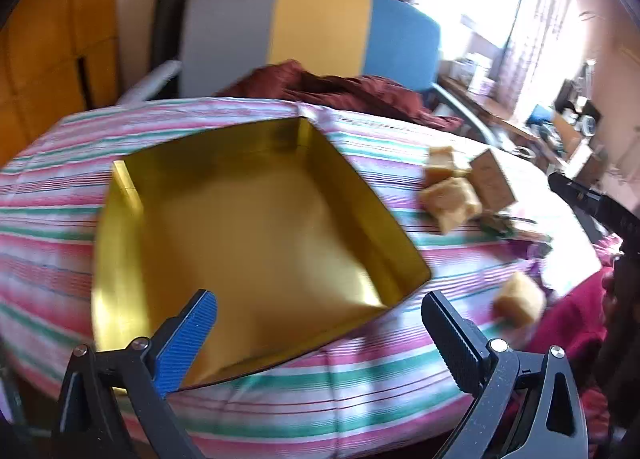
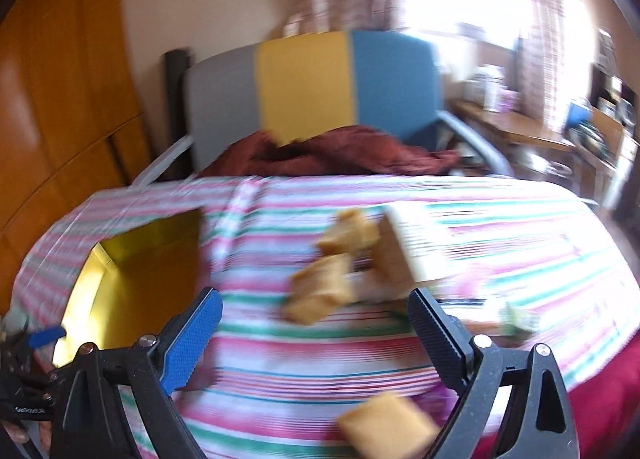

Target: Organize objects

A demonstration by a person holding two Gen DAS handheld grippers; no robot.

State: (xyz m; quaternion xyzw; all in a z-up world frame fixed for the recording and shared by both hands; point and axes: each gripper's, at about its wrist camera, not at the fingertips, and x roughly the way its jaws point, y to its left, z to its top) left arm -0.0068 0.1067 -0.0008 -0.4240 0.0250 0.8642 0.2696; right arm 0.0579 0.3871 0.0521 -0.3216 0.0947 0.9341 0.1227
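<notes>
Left gripper (image 1: 319, 309): we found its jaws spread wide and empty, poised over the near edge of the gold tin (image 1: 256, 227).
Right gripper (image 2: 315, 309): we saw its jaws likewise apart, holding nothing.
Gold tin: it lay open on the striped cloth (image 1: 360, 387), nothing inside; in the right wrist view it sat at 9 o'clock.
Tan blocks (image 2: 320, 287): we counted a cluster at 12 o'clock from the right gripper, touching a small cardboard box (image 2: 408, 251).
Stray block (image 2: 386, 429): it lay apart at 5 o'clock, nearest the right fingers.
Handling: we judged the blocks light, soft and somewhat crumbly; grip flat opposite faces, gently.
Blur: both views were smeared, so finer detail was uncertain.
</notes>
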